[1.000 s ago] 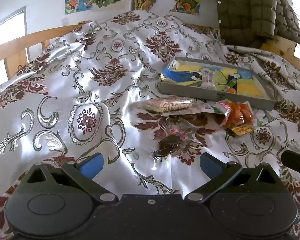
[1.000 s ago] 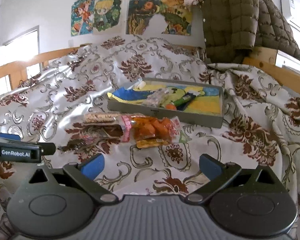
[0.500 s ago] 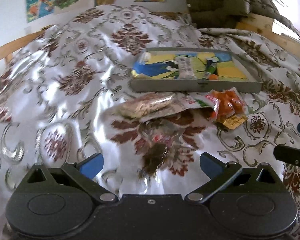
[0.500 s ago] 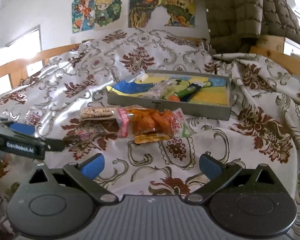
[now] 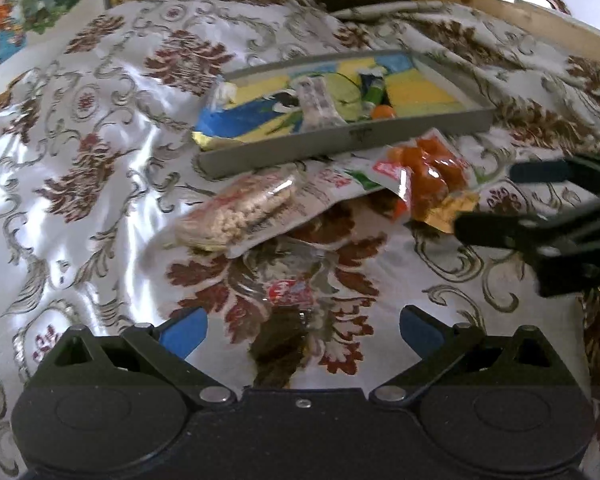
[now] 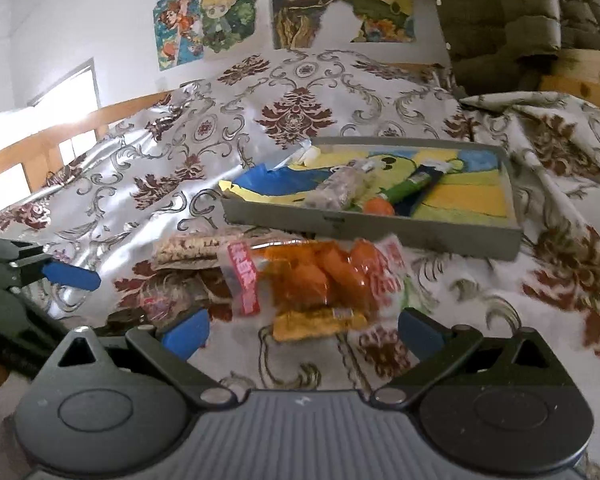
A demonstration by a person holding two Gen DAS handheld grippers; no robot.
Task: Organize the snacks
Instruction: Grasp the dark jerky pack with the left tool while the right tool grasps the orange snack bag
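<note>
A: Nearest first: what are the claws doing?

B: The left gripper [image 5: 302, 330] is spread wide with nothing between its blue pads; a clear wrapper with a red label [image 5: 288, 292] lies on the bedspread [image 5: 100, 152] just ahead of it; the right gripper [image 6: 302, 330] is equally wide and empty, poised over the orange snack pack [image 6: 320, 276] and the small yellow packet [image 6: 320, 322] touching its near edge.

A: How would that orange pack handle?

B: Light and soft, I'd judge; glossy film, so likely slippery; the lumps inside would shift; better to pinch the flat sealed end with the red strip than squeeze the bulging middle.

A: And beyond it?

B: A cracker pack [image 5: 236, 212] rests on a flat white pouch [image 5: 320, 196]; brittle contents, so it wants a gentle grip across its short width.

A: Farther still?

B: The grey tray [image 6: 380, 236], lined with a colourful sheet, already holds a clear packet [image 6: 340, 188], a green tube [image 6: 416, 182] and something small and orange [image 6: 378, 206]; the loose snacks lie just in front of its near wall.
</note>
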